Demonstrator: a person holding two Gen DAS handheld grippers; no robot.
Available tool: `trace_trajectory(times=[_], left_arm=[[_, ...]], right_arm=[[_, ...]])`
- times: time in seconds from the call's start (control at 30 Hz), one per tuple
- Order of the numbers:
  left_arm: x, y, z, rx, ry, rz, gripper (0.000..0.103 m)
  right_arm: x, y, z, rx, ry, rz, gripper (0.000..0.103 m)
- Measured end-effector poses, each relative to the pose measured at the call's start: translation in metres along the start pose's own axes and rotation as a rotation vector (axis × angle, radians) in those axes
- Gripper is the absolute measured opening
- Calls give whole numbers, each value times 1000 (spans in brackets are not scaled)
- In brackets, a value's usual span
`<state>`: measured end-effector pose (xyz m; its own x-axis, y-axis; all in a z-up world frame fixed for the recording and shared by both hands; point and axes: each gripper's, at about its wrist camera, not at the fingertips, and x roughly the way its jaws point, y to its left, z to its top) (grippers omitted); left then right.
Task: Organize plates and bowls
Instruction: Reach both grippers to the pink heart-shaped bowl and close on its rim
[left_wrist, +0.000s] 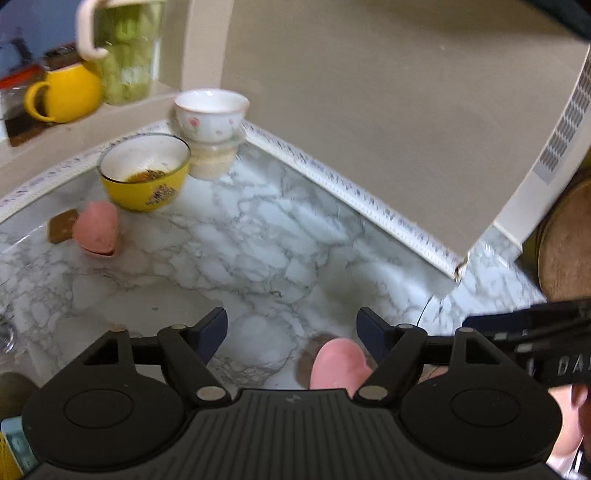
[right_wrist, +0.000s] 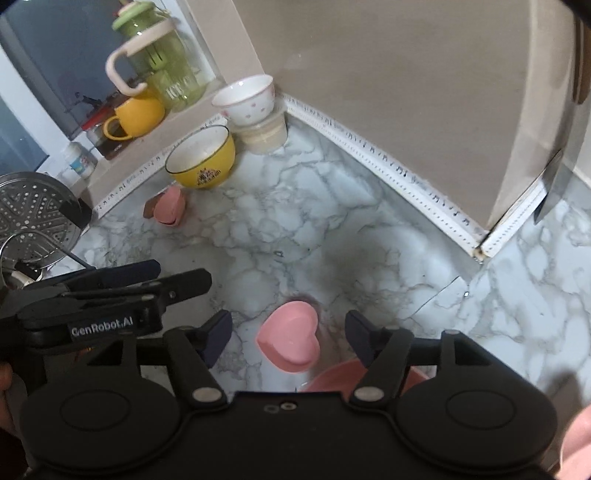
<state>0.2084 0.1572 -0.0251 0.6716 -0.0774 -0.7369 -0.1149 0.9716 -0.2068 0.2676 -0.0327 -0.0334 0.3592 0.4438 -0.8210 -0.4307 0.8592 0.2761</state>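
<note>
A pink heart-shaped dish (right_wrist: 290, 341) lies on the marble counter (right_wrist: 295, 229) between and just ahead of my right gripper's open fingers (right_wrist: 288, 338); it also shows low in the left wrist view (left_wrist: 338, 363). A second pink heart dish (left_wrist: 96, 232) (right_wrist: 169, 209) lies far left by a yellow bowl (left_wrist: 146, 173) (right_wrist: 202, 157). A white flowered bowl (left_wrist: 210, 115) (right_wrist: 245, 99) sits on a plastic tub (left_wrist: 211, 160) in the corner. My left gripper (left_wrist: 291, 332) is open and empty above the counter.
A yellow mug (left_wrist: 62, 92) and a green water bottle (right_wrist: 162, 62) stand on the ledge. A steel steamer tray (right_wrist: 31, 218) is at the left. A wooden board (left_wrist: 565, 240) leans at the right. Part of another pink dish (right_wrist: 332, 376) lies under my right gripper.
</note>
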Motion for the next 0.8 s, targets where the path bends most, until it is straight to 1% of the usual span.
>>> trace_trajectory(times=[0.03,0.13,0.3,0.37,0.53,0.8], left_arm=[[5,2,0,18,21,-4,77],[16,5,-3,90,63,-46,77],[34,1,-11,168,124,-66,77],[41,0,-14,176,145,-75,77],[56,2,-20,155,187,-98,77],[68,-2,-27,173,204,-104,77]], right_arm=[[4,-3,2,13,11,-3,71],[16,-9,7,50,39,-8,71],[33,-13,9,72,68,-23,71],[38,-13,9,71,82,-25,70],[52,-11,11,78,115,-41,70],[73,-10,9,90,163,-57,63]])
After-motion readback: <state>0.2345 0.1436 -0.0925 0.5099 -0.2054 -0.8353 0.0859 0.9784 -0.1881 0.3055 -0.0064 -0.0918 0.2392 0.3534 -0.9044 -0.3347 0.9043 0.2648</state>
